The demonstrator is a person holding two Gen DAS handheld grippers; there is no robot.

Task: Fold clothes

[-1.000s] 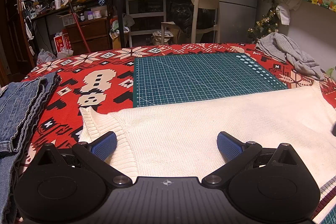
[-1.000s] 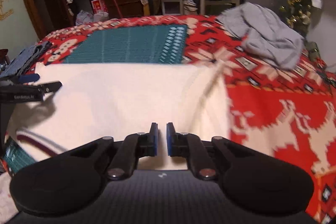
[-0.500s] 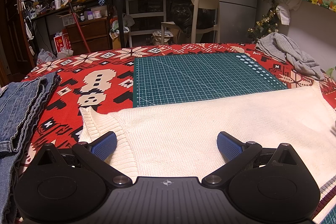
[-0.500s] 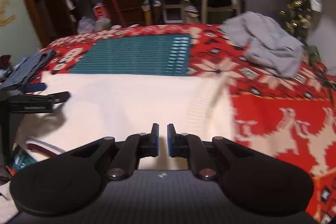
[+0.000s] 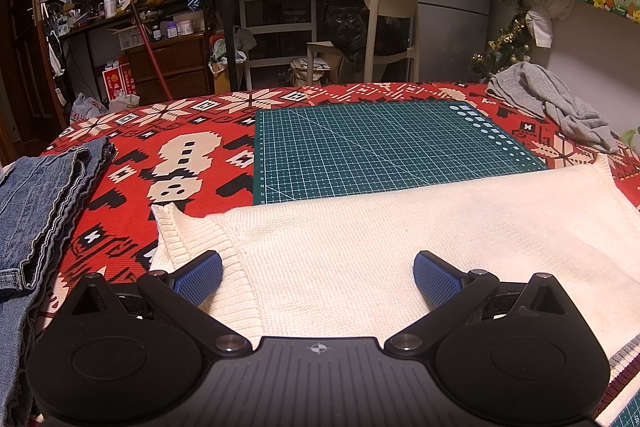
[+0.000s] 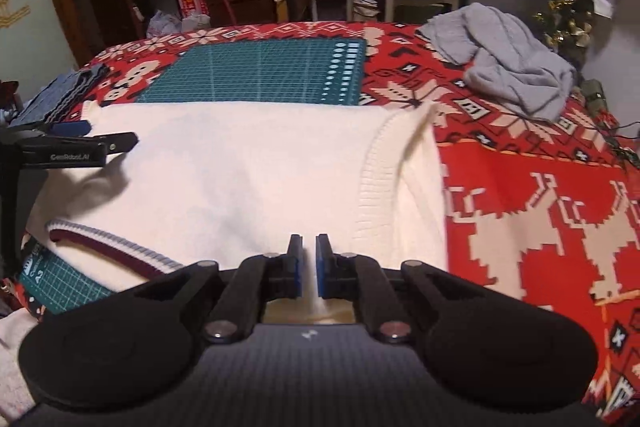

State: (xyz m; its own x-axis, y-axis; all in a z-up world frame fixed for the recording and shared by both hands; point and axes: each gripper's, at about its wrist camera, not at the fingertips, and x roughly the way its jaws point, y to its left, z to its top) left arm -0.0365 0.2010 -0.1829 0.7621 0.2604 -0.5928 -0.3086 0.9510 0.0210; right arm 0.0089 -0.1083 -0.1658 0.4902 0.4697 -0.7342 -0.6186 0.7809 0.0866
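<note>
Cream knit sweater [image 5: 400, 239]: flat on counter, unmoved; left claw [image 5: 318, 273] still wide open, empty; right claw [image 6: 308, 265] risen slightly, nearly closed, grip on sweater unclear.

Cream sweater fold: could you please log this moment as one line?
cream sweater flat on table | left gripper open above it | right gripper nearly shut, grip unclear

Cream sweater [image 5: 400, 247]; red patterned cloth [image 5: 180, 155]; green gridded mat [image 5: 380, 147].

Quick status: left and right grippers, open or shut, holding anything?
Left gripper: open, holding nothing, over the cream sweater.
Right gripper: nearly shut with a narrow gap; whether it pinches the sweater cannot be told.
</note>
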